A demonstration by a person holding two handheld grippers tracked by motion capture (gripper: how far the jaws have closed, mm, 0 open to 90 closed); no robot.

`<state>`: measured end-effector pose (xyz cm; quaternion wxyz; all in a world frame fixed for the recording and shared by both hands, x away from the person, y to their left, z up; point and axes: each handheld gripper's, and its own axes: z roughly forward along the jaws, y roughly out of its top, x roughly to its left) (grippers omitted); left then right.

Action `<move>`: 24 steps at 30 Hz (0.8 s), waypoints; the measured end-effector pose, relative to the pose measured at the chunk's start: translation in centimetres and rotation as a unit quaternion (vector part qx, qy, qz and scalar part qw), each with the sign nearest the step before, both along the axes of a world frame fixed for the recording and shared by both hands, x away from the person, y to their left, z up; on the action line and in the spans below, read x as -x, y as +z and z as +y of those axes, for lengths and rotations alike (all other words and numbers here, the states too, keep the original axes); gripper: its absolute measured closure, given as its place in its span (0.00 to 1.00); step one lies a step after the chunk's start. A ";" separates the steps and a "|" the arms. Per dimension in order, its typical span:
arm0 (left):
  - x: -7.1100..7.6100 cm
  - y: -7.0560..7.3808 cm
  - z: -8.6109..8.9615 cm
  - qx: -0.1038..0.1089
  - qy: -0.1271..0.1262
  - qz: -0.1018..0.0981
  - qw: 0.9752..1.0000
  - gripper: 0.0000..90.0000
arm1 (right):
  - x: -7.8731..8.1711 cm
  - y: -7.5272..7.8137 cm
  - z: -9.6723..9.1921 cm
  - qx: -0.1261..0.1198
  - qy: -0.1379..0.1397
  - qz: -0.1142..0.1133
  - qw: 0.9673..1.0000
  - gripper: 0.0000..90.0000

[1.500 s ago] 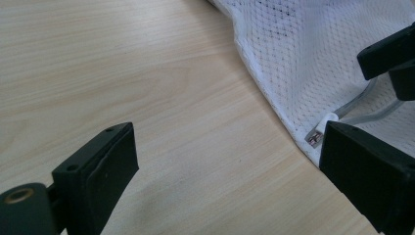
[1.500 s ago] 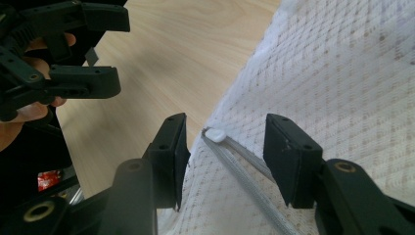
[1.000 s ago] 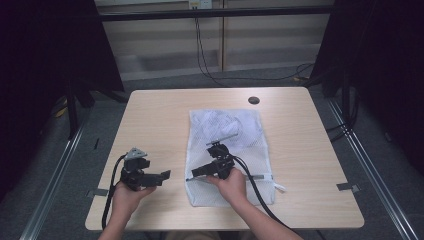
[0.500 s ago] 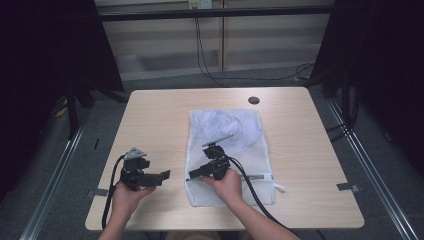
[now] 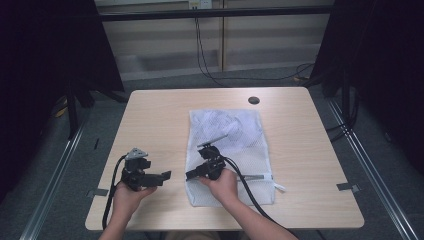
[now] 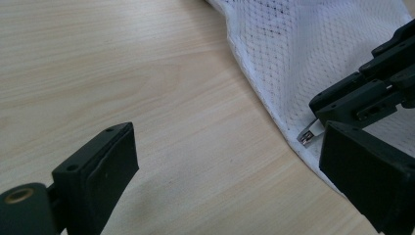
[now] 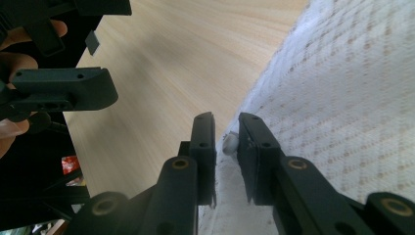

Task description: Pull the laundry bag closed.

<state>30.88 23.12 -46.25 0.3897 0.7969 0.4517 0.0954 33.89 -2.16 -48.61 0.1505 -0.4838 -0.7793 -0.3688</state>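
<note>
Since the earlier frame the right hand-held gripper (image 5: 192, 175) has edged to the left rim of the white mesh bag (image 5: 240, 135), its jaws just closing toward the bag's small zipper pull (image 6: 309, 134), a narrow gap left between them. The bag lies flat mid-tabletop (image 5: 160, 115). The left hand-held gripper (image 5: 164, 176) hovers wide open beside it. No readable writing shows.

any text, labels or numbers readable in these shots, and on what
None can be read.
mesh bag: no print on it; the small tab at its edge is blank.
grippers: no markings on the left gripper or the right gripper.
table: bare wood, no label.
</note>
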 end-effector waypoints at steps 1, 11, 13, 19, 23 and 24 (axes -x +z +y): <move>0.0 0.0 0.0 0.000 0.000 0.000 1.000 0.08 | 0.0 -0.1 0.1 0.003 0.003 0.001 1.000 0.88; 0.0 -0.1 0.2 -0.002 0.002 0.000 1.000 0.08 | -0.3 -0.8 0.8 0.012 0.003 0.008 1.000 0.88; 0.0 -0.1 0.2 -0.003 0.002 -0.001 1.000 0.08 | -0.3 -0.9 0.9 0.022 0.008 0.009 1.000 0.89; 0.0 -0.1 0.2 -0.006 -0.001 0.000 1.000 0.08 | -0.3 -1.0 1.1 0.026 0.008 0.009 1.000 0.93; 0.0 -0.1 0.1 -0.006 0.001 0.001 1.000 0.08 | -0.2 -0.9 1.1 0.031 0.011 0.003 0.999 0.94; 0.0 -0.1 0.1 -0.006 0.001 0.002 1.000 0.08 | -0.1 -0.8 1.1 0.030 0.012 0.000 0.999 0.94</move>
